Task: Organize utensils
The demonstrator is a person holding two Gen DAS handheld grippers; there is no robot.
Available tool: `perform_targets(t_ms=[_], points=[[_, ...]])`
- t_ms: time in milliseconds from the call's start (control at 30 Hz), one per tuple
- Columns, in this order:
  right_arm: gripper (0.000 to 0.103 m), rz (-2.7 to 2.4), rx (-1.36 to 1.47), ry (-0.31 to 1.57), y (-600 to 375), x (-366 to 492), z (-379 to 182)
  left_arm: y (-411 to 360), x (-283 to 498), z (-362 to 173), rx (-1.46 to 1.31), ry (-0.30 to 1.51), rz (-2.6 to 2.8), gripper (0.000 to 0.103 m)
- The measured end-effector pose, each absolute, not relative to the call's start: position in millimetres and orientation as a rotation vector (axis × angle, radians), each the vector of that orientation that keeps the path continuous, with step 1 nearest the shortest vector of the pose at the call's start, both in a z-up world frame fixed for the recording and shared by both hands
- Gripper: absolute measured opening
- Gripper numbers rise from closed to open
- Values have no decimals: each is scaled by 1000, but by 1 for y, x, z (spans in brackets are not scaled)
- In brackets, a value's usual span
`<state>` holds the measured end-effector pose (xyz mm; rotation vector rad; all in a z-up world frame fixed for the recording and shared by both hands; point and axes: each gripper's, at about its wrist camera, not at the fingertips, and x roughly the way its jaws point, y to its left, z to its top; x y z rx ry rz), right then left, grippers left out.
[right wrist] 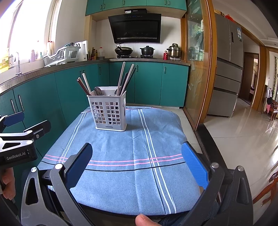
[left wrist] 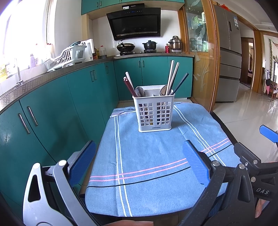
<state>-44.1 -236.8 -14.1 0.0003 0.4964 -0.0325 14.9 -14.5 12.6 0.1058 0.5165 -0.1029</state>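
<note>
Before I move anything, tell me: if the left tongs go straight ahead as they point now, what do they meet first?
Probably the white utensil holder. It stands upright on the blue cloth, roughly centred ahead of the open left tongs, with only bare cloth before it. Depth is uncertain.

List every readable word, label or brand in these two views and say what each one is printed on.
"GenRobot.AI": white lettering on the black body of the left gripper.
"DAS": white letters on the black body of the right gripper; the word may run on out of view.
"LONG...": grey label at the foot of the white slotted plastic utensil caddy; the rest is too small to read.
Black range hood: display and sticker too blurred.
Silver fridge: stickers unreadable.
</note>
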Motion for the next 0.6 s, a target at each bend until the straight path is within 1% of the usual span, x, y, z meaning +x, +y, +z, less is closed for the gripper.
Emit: perform_targets(t_ms=[433, 533, 600], points=[[100, -30, 9, 506, -238, -42, -19, -13, 24, 1, 110, 552, -113, 99], [100, -18, 43, 546, -243, -30, -25, -16, 45, -11, 102, 592, -142, 99], [100, -19, 72, 606, -248, -9, -35, -18, 81, -28, 87, 680, -169, 99]])
